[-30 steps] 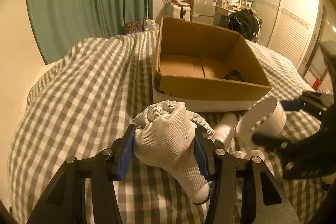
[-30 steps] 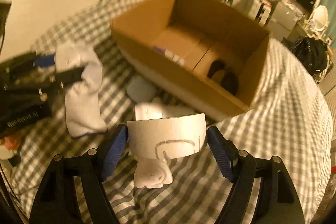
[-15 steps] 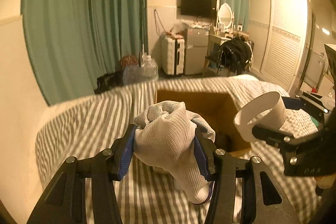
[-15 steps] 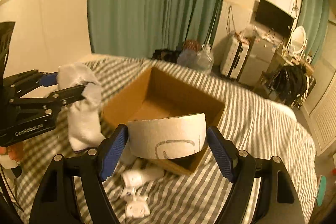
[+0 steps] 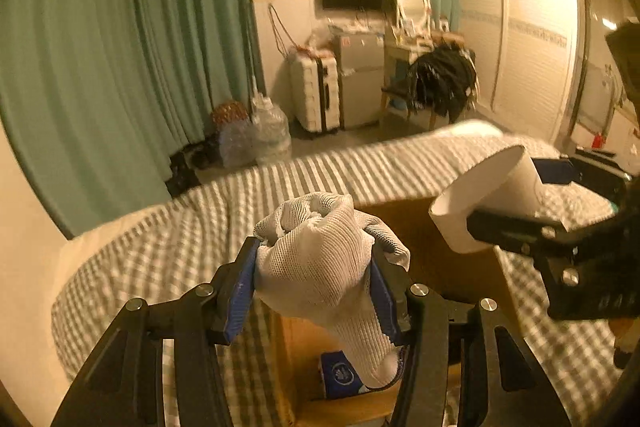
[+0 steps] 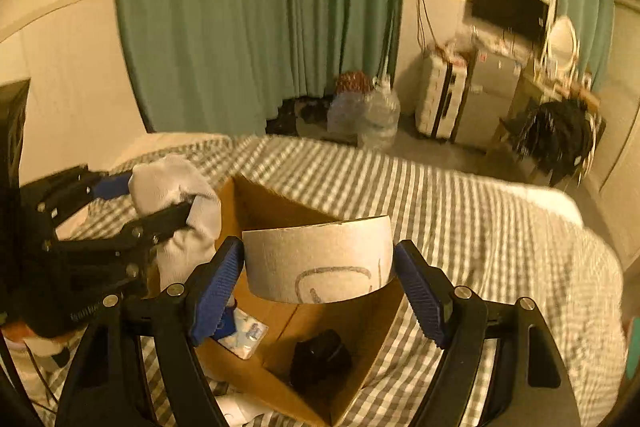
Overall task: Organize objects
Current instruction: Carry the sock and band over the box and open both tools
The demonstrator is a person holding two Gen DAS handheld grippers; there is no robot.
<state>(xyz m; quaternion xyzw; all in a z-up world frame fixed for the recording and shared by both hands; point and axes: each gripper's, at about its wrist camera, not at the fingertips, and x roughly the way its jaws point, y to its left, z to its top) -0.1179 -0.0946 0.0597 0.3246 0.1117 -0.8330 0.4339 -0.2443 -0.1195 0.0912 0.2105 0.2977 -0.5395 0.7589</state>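
My left gripper (image 5: 316, 291) is shut on a white knitted glove (image 5: 320, 267), bunched between its blue pads, with one end hanging down over the open cardboard box (image 5: 420, 227). My right gripper (image 6: 320, 283) is shut on a white paper cup (image 6: 320, 263), gripped across its sides and held above the box (image 6: 288, 211). In the right wrist view the left gripper (image 6: 160, 203) with the glove (image 6: 176, 203) hangs over the box's left wall. In the left wrist view the cup (image 5: 484, 199) is at the right, above the box.
The box sits on a checked bed cover (image 6: 480, 211). Inside it lie a blue-and-white packet (image 6: 244, 335) and a black object (image 6: 320, 355). Green curtains (image 5: 120, 67), water bottles (image 5: 264, 135), a suitcase (image 5: 314, 91) and a wardrobe (image 5: 532, 39) stand beyond the bed.
Both grippers have risen and moved forward from the bed in front of the box to above its opening, each keeping its grip. The box now appears below the fingers.
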